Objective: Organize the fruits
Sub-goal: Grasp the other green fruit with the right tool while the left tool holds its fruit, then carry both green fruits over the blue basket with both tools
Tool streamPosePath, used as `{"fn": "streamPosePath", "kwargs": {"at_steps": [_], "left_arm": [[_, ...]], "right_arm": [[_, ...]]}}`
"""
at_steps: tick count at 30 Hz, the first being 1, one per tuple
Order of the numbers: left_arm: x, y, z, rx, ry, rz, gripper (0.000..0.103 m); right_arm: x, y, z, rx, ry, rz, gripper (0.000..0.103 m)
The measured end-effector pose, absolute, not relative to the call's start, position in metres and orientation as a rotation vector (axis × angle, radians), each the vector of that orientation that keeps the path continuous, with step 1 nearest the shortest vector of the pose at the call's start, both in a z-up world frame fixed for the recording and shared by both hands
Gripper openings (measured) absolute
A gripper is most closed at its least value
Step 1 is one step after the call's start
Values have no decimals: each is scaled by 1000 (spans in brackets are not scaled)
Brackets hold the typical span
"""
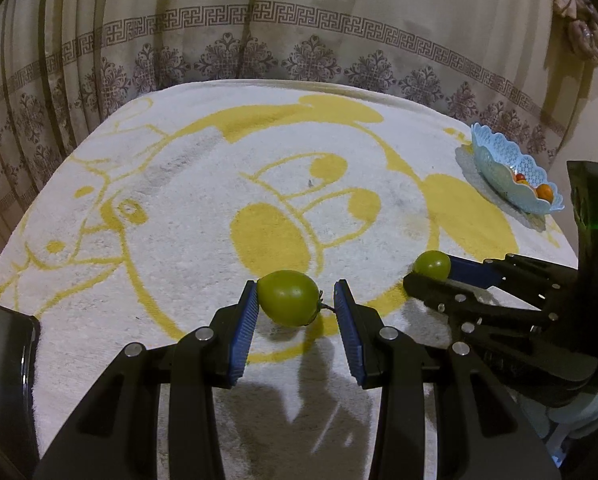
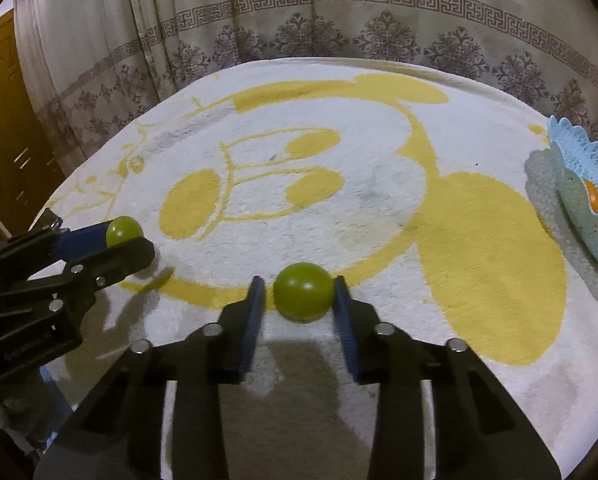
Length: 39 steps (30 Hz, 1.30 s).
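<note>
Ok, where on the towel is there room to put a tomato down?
Most of the towel is bare: the whole middle and far side, up to the curtain. The blue basket sits at the right edge. It is crowded only in front, where the left gripper holds the oval green tomato and the right gripper the round green tomato.

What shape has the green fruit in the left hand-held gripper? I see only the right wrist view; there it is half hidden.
Observer: Oval, a green tomato, stem toward one finger of the left hand-held gripper.
Operator: Anything left of that hand-held gripper?
Observer: A dark flat object, I cannot tell what.
Operator: Any red fruit in the basket?
Observer: Yes, the blue basket holds a small red fruit beside an orange fruit.
</note>
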<state>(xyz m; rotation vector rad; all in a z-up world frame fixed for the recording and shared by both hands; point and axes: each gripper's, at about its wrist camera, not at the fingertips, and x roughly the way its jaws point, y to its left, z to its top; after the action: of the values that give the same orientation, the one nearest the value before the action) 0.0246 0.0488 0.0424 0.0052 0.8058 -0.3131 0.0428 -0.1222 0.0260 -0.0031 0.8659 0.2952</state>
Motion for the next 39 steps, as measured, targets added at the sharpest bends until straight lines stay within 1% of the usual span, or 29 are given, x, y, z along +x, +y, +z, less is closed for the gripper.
{"fn": "streamPosePath", "kwargs": {"at_steps": [17, 28, 39], "left_arm": [[26, 29, 53, 29, 786, -326, 39], [36, -4, 76, 65, 733, -341, 39], [43, -46, 89, 112, 707, -372, 39]], "right_arm": [[36, -162, 50, 102, 796, 254, 30], [25, -221, 80, 187, 693, 149, 30], [16, -280, 96, 269, 620, 51, 30]]}}
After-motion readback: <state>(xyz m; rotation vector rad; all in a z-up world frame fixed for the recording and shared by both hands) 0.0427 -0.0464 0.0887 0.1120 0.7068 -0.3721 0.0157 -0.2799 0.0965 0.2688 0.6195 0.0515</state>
